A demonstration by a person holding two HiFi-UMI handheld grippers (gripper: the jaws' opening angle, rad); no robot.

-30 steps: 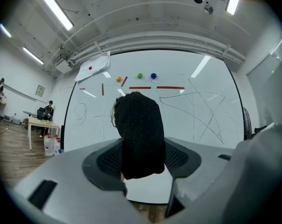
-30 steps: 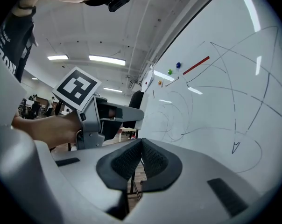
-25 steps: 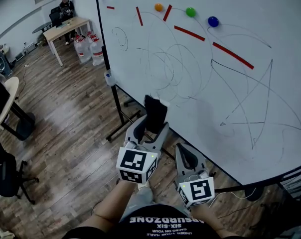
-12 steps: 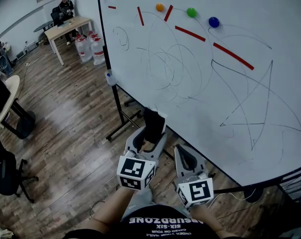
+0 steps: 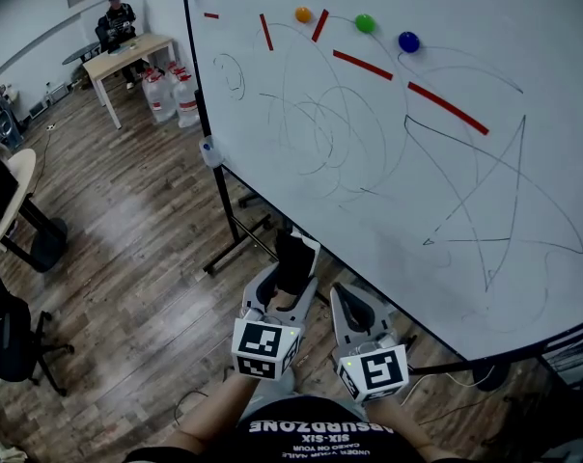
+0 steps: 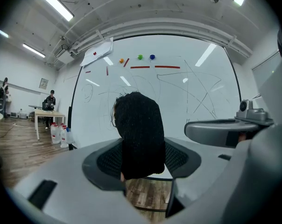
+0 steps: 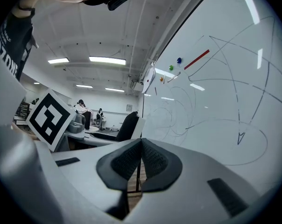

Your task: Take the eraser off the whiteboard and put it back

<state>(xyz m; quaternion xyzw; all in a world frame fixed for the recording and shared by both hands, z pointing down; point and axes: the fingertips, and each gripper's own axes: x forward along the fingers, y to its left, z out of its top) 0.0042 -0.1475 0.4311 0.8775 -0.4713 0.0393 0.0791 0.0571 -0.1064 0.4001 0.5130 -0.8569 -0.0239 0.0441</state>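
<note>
A black eraser (image 5: 292, 260) with a white back stands upright between the jaws of my left gripper (image 5: 290, 280), which is shut on it, just off the lower left edge of the whiteboard (image 5: 436, 95). From the left gripper view the eraser (image 6: 140, 136) fills the gap between the dark pads, with the scribbled whiteboard (image 6: 187, 106) behind it. My right gripper (image 5: 345, 302) hangs beside the left, shut with nothing in it; in the right gripper view its pads (image 7: 141, 160) meet, and the eraser (image 7: 130, 125) shows to the left.
The whiteboard carries pen scribbles, red magnetic strips (image 5: 448, 107) and orange, green and blue magnets (image 5: 408, 41) near its top. Its black stand (image 5: 226, 215) rests on a wooden floor. A table (image 5: 127, 56) with a seated person and water jugs (image 5: 173, 93) stands far left.
My left gripper has come down and back toward me with the eraser in it. The right gripper has stayed where it was.
</note>
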